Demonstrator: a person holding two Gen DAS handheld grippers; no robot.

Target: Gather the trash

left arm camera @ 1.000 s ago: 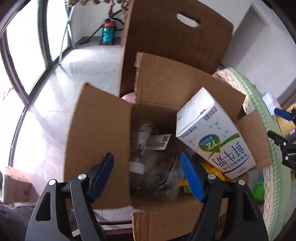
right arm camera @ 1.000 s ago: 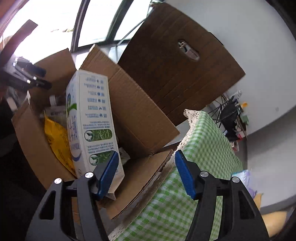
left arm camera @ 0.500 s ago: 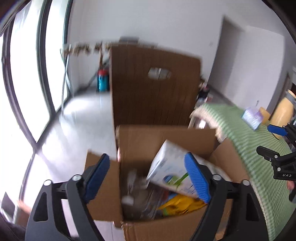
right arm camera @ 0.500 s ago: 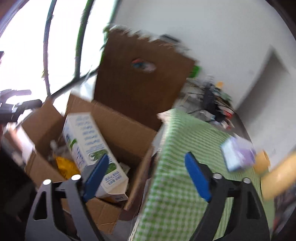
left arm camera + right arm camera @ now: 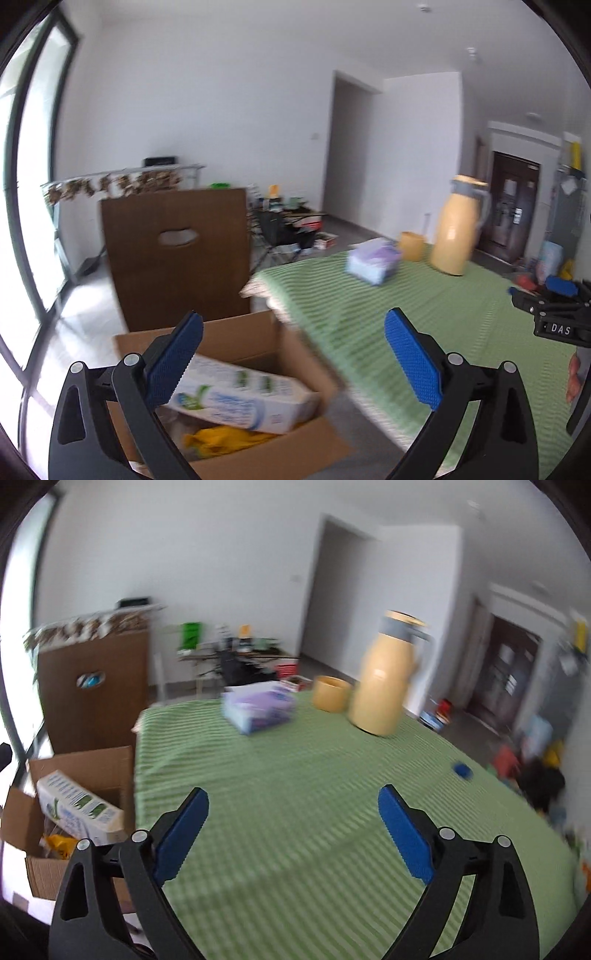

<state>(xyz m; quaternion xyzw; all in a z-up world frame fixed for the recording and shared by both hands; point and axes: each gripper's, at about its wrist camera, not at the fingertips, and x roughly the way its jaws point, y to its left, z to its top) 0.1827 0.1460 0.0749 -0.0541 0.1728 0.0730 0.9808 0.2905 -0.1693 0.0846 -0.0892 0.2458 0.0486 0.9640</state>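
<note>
Hand-held gripper [image 5: 293, 363] opening, white-green carton [image 5: 240, 397] boxed

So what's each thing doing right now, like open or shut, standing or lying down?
Cardboard box: flaps open, trash inside.
Milk carton: lying tilted in the box.
Yellow wrapper: crumpled under the carton.
Yellow jug: upright on the table, lid on.
Yellow cup: upright beside the jug.
Tissue pack: lying flat.
Left claw: opening, empty.
Right claw: opening, empty.
</note>
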